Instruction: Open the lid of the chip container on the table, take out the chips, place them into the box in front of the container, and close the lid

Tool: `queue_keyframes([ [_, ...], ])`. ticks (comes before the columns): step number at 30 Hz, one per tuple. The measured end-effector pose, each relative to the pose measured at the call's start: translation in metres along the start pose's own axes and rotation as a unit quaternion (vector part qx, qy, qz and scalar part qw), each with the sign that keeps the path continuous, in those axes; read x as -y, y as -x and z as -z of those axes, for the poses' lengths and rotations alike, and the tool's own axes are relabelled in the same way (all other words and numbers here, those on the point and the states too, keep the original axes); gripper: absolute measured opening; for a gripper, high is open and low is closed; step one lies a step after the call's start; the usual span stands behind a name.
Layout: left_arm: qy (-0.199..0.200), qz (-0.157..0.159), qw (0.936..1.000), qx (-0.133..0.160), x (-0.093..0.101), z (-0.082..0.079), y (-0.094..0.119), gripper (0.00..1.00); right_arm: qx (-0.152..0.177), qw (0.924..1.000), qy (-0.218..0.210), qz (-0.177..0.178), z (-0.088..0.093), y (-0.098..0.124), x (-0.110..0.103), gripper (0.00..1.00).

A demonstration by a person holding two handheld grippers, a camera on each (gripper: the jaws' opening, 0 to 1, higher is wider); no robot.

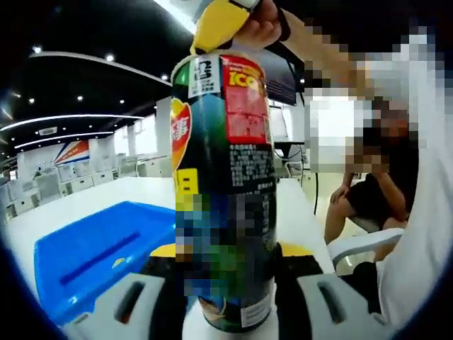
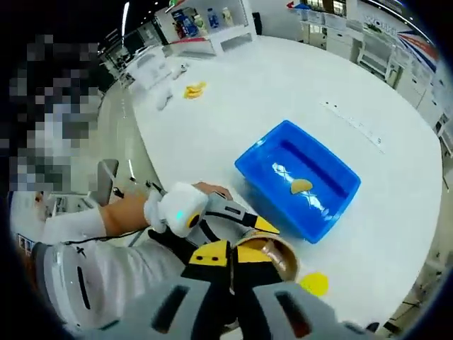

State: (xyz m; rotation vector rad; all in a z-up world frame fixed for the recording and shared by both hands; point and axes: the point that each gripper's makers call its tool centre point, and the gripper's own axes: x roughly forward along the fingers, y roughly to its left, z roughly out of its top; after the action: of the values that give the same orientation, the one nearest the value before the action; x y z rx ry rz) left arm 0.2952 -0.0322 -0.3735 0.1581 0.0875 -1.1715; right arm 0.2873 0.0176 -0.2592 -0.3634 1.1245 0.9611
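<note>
The tall chip container stands upright on the white table, and my left gripper is shut on its lower body. In the right gripper view the same container shows from above with its top open and brownish chips inside, the left gripper clamped on its side. My right gripper hovers at the container's rim with its yellow tips pressed together; its yellow tip also shows above the can. The blue box holds one chip. A yellow lid lies on the table beside the container.
The blue box sits left of the container. A person sits beyond the table's right edge, near a white chair. Small yellow and white items lie at the far end of the white table.
</note>
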Motion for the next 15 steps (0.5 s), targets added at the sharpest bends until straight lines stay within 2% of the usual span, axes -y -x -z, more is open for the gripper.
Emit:
queue_keyframes([
  [5, 0.003, 0.009, 0.9999, 0.007, 0.004, 0.002, 0.001, 0.49, -0.001, 0.9998, 0.02, 0.001, -0.003, -0.007, -0.012, 0.02],
  [8, 0.015, 0.009, 0.9997, 0.019, 0.002, 0.003, 0.003, 0.49, 0.008, 0.9989, 0.041, 0.021, -0.009, -0.008, -0.012, 0.02],
  [11, 0.018, 0.011, 0.9993, 0.032, 0.004, 0.002, 0.006, 0.49, 0.012, 0.9989, 0.04, 0.019, -0.01, -0.008, -0.013, 0.02],
  [15, 0.02, 0.013, 0.9991, 0.036, 0.004, 0.001, 0.005, 0.49, 0.02, 0.9989, 0.039, 0.014, -0.01, -0.007, -0.01, 0.02],
])
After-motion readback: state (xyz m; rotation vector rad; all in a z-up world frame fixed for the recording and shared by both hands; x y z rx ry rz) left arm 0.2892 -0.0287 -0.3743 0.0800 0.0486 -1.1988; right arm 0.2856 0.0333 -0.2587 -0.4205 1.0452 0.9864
